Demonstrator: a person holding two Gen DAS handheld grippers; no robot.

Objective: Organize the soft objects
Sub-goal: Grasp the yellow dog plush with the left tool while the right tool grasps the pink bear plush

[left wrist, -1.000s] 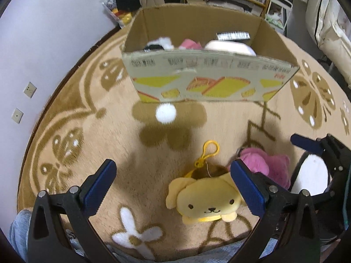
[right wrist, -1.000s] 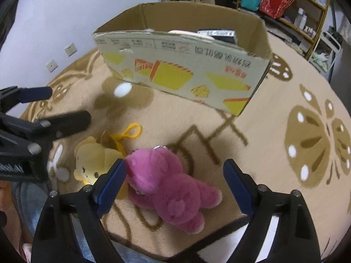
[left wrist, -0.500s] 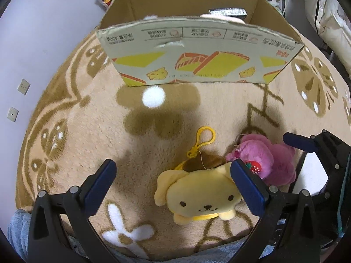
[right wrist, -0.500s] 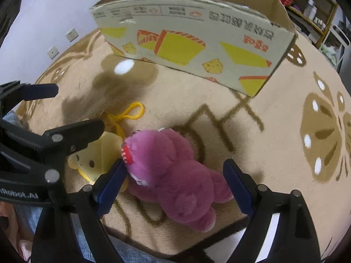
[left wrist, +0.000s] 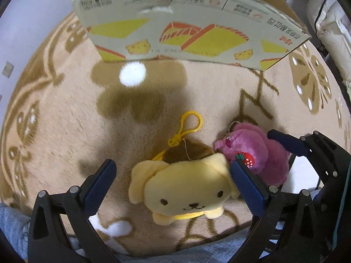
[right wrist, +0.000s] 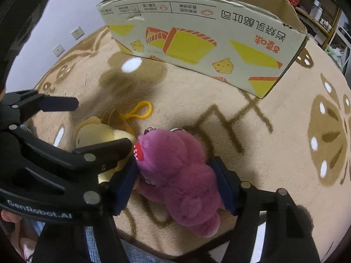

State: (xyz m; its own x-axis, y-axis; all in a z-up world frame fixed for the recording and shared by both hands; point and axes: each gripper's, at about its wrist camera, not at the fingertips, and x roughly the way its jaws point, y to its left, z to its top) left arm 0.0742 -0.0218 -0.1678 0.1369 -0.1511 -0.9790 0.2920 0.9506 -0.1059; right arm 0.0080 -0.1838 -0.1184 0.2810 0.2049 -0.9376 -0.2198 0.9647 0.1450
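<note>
two plush toys lay side by side and touching on the tan patterned rug [left wrist: 65, 118]: one yellow dog plush [left wrist: 184, 188] with a yellow clip loop [left wrist: 189, 123], and one purple bear plush [right wrist: 177, 175]. one open cardboard box [right wrist: 197, 43] stood beyond them, nothing between. the left gripper [left wrist: 173, 184] had its fingers spread around the dog's head, the right-hand finger wedged between the toys. the right gripper [right wrist: 175, 186] had its fingers pressed against the bear's sides.

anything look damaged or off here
The box has a small tear in the top edge of its near wall, with ragged white cardboard showing. Its print is upside down, so the box appears inverted. The two plush toys look fine.
</note>
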